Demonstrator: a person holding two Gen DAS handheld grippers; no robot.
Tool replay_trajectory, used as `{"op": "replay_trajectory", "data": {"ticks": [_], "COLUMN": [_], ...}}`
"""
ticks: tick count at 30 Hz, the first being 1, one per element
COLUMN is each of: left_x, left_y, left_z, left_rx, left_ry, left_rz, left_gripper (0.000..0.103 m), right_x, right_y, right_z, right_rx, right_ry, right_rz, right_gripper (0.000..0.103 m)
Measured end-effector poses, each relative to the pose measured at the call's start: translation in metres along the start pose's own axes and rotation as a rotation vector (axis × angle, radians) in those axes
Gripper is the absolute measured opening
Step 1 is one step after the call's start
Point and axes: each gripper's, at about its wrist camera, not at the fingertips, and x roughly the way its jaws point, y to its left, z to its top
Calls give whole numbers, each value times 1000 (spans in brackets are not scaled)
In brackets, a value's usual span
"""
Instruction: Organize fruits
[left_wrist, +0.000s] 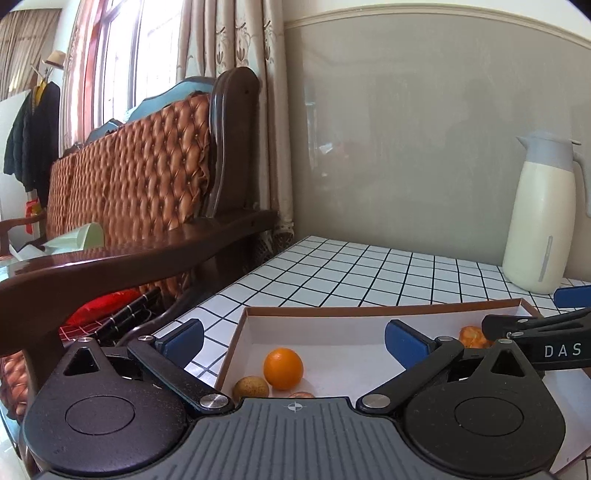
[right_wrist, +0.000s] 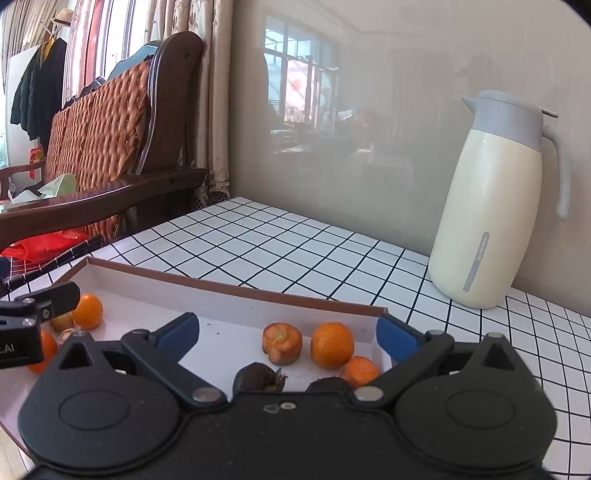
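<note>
A shallow white cardboard tray with a brown rim (right_wrist: 236, 284) sits on the white grid-tiled counter (right_wrist: 295, 243), holding two groups of fruit. The left gripper (left_wrist: 293, 341) and right gripper (right_wrist: 288, 334) hover over it, jaws wide and empty. Each should centre on one fruit before closing. At the right end lie three orange fruits (right_wrist: 331, 345) and two dark ones (right_wrist: 258, 378); at the left, perhaps five, partly hidden.

Cream thermos jug (right_wrist: 491, 206) with grey lid, upright on white grid-patterned tabletop (right_wrist: 295, 243) by the wall. Left: brown tufted wooden sofa (left_wrist: 147, 166), curtains (left_wrist: 229, 44), dark coats (left_wrist: 33, 136) under 1 hat (left_wrist: 55, 58).
</note>
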Motion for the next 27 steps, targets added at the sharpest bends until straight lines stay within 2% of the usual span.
{"op": "replay_trajectory", "data": {"ticks": [4,16,27], "left_x": [4,4,-8], "left_y": [0,5,8], "left_z": [-3,-5,-6], "left_rx": [11,9,-5], "left_ry": [15,19,-1], "left_rz": [-13,12,16], "left_gripper": [103,103,103], "right_x": [1,1,-6], "right_y": [1,3,-3], "right_z": [-1,0,-1], "right_rx": [-3,2,6], "right_ry": [13,19,-3], "right_rz": [13,22,5], "right_gripper": [97,97,97]}}
